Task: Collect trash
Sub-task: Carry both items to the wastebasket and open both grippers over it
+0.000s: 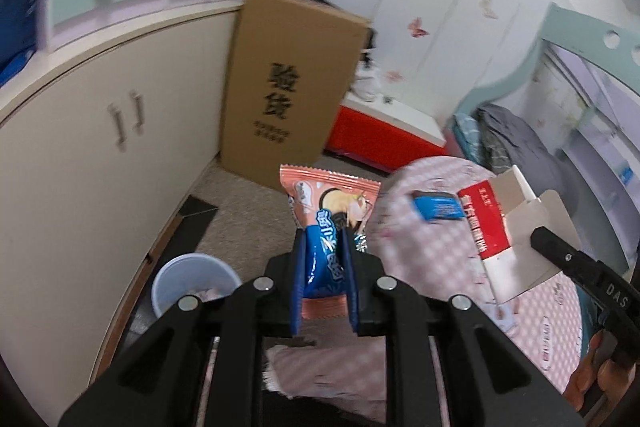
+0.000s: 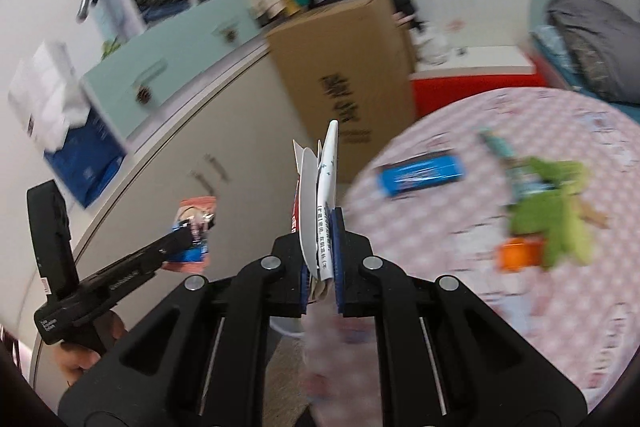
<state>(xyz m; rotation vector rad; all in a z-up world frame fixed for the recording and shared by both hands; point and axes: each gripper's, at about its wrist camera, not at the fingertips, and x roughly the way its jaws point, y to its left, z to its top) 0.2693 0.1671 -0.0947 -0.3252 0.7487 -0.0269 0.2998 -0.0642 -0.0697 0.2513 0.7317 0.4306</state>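
Two pieces of trash are in hand, one per gripper. The left gripper (image 1: 323, 255) has its jaws clamped on a pink-and-blue snack wrapper (image 1: 330, 205), pinched at its lower half so the upper half stands free above the jaws; the hold is low, in my judgement, to keep the limp foil from slipping out in carriage. The right gripper (image 2: 320, 247) has its jaws pressed together on a flattened red-and-white carton (image 2: 320, 195), edge-on to its own camera, which suits a thin card item.

The landmark is the round tabletop (image 1: 440, 267) with its pink checked cloth. Both held items are lifted clear of it, at its left edge. A white bin (image 1: 192, 283) stands on the floor just left of the tabletop, below the left gripper, and appears to be the intended destination. Still lying on the tabletop: a blue packet (image 2: 420, 173) near its far side, and green and orange items (image 2: 548, 219), too blurred to identify, toward its right. Collection is judged part complete.
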